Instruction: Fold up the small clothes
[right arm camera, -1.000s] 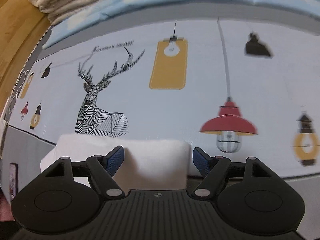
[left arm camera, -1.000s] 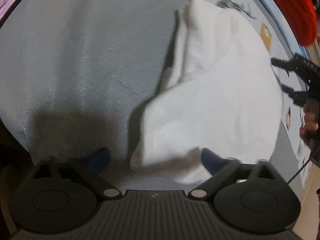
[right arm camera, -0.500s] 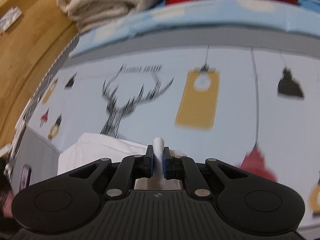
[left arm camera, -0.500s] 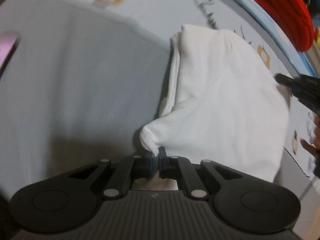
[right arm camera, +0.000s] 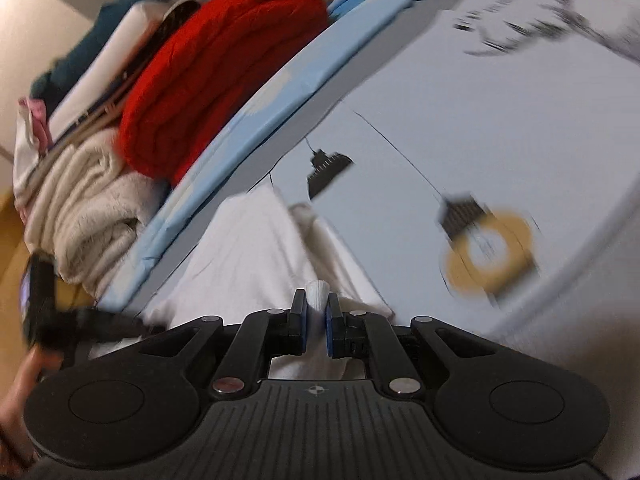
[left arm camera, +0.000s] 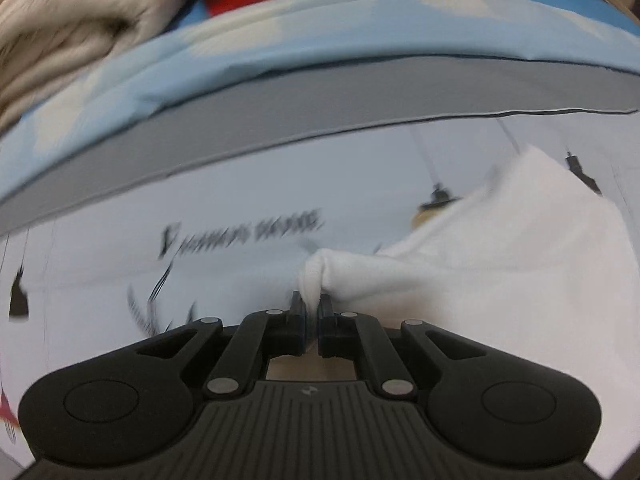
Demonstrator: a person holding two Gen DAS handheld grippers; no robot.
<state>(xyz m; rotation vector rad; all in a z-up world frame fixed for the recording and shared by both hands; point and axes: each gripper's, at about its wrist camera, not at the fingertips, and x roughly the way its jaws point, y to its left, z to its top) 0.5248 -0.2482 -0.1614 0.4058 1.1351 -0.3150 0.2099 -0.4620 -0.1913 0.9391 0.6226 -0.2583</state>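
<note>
White cloth point(left arm camera: 500, 264) pinched by L tool point(left arm camera: 311, 307), R tool point(right arm camera: 317, 305)

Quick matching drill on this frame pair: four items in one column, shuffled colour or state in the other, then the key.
1. left gripper
2. knitted bundle
3. fluffy towel
4. printed lantern

A. cream, folded, at the sheet's edge
B. shut on a pinch of the white garment
C. yellow and black, on the sheet
D. red

Pairs: 1-B, 2-D, 3-A, 4-C
</note>
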